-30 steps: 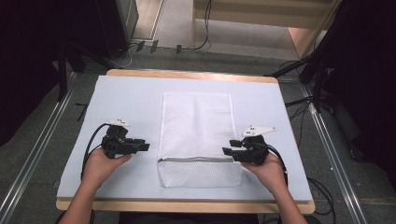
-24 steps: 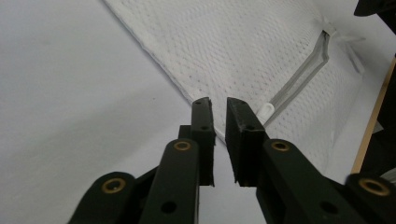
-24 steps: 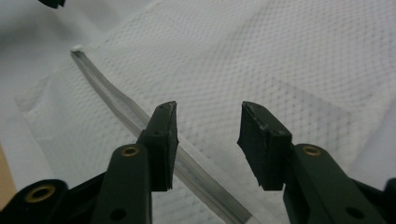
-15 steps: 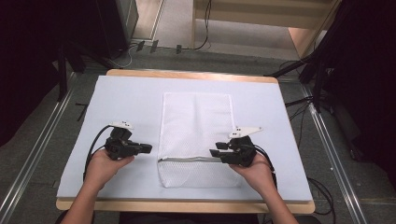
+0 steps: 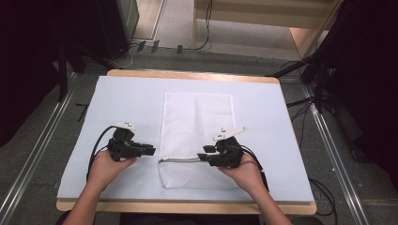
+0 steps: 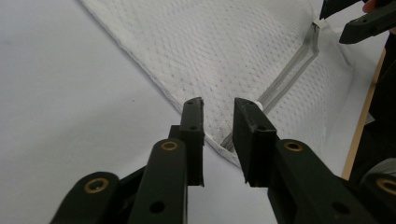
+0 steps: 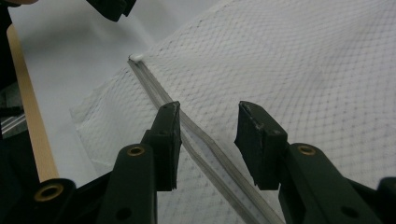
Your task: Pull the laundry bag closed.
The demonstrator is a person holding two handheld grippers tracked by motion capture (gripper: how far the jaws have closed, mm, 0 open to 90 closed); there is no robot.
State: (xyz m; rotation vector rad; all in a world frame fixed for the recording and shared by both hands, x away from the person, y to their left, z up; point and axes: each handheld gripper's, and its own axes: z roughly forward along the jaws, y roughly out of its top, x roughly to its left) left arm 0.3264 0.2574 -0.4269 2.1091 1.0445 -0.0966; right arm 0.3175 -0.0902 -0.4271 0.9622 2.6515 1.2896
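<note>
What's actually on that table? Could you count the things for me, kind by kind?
White mesh bag with a grey zip: 1
Pale blue table cover: 1
Black hand-held tongs: 2, the left tongs and the right tongs
Total: 4

White mesh laundry bag [image 5: 196,136] lay flat on the table's pale cover, approx centred, long side running away from the person. Rectangular, fine net weave w/ stitched hem along the edges. Grey zipper [image 5: 180,160] ran across its width near the person's end, w/ a short flap of mesh below it. Zip looked closed; small white end piece [image 7: 136,57] sat at its left end, by the bag's left edge. Fabric mostly smooth, slight rumpling near the zip's right end [image 6: 322,42].
</note>
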